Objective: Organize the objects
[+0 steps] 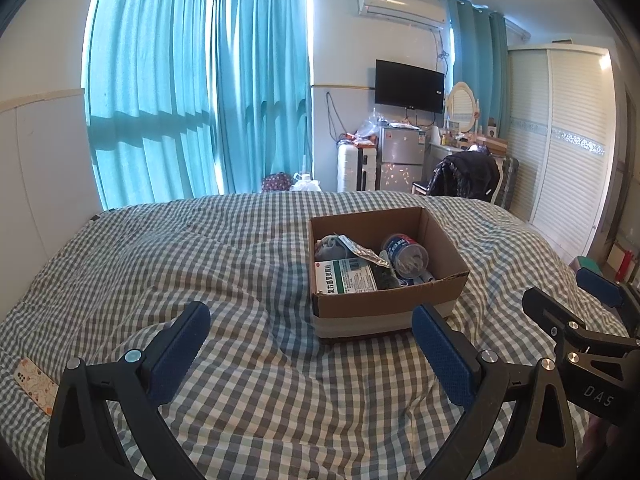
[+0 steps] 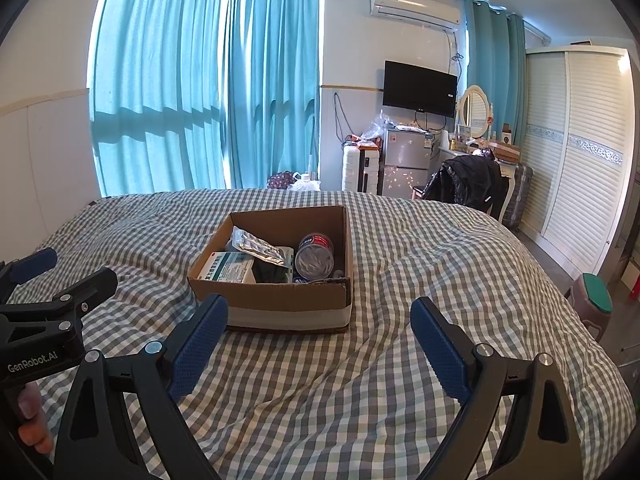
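Both grippers empty and waiting over the bed, the box already filled.

The left hand-held gripper point(image 1: 310, 354) is released, its blue pads spread wide with only checked bedding between them; the right hand-held gripper point(image 2: 318, 350) is spread just as wide and carries nothing. Both hang low over the bed point(image 1: 180, 248), side by side. The cardboard box point(image 2: 280, 300) sits at about 11 o'clock from the right gripper and 1 o'clock from the left, presumably central so either side can drop things in. Inside lie a medicine carton point(image 2: 228, 268), a foil blister pack point(image 2: 260, 248) leaning across it, and a jar point(image 2: 314, 258) on its side. A patterned phone case point(image 1: 34, 384) lies loose at the left gripper's 9 o'clock, likely still to be gathered.
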Demonstrator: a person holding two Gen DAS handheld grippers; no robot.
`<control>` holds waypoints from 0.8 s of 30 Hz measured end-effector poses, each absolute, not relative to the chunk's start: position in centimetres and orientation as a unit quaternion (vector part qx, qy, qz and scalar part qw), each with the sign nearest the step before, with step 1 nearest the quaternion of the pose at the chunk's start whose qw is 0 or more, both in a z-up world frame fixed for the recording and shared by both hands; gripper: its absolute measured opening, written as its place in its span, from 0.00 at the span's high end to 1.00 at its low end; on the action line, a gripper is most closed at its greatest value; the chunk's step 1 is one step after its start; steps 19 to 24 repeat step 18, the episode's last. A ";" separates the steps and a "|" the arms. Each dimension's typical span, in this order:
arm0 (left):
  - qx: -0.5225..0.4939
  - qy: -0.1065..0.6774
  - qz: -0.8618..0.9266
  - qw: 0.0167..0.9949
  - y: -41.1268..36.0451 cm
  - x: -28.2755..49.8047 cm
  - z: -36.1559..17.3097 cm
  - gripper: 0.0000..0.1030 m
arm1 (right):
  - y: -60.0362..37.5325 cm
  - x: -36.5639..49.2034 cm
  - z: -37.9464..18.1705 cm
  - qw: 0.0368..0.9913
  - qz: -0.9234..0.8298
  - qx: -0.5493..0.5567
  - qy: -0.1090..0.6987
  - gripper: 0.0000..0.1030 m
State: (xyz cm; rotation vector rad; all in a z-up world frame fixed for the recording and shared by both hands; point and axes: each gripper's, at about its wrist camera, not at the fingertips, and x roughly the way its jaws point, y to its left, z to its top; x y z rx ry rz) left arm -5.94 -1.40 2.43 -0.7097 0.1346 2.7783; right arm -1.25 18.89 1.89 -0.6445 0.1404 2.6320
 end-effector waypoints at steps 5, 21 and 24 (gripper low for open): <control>-0.247 0.048 0.958 0.136 -1.4 -6.0 2.3 0.00 | 18.8 -1.4 1.6 0.212 0.948 -0.235 0.049 0.10; -0.246 0.054 0.958 0.139 -1.3 -5.8 2.0 0.00 | 18.6 -1.4 1.4 0.204 0.949 -0.236 0.050 0.10; -0.246 0.054 0.958 0.139 -1.3 -5.8 2.0 0.00 | 18.6 -1.4 1.4 0.204 0.949 -0.236 0.050 0.10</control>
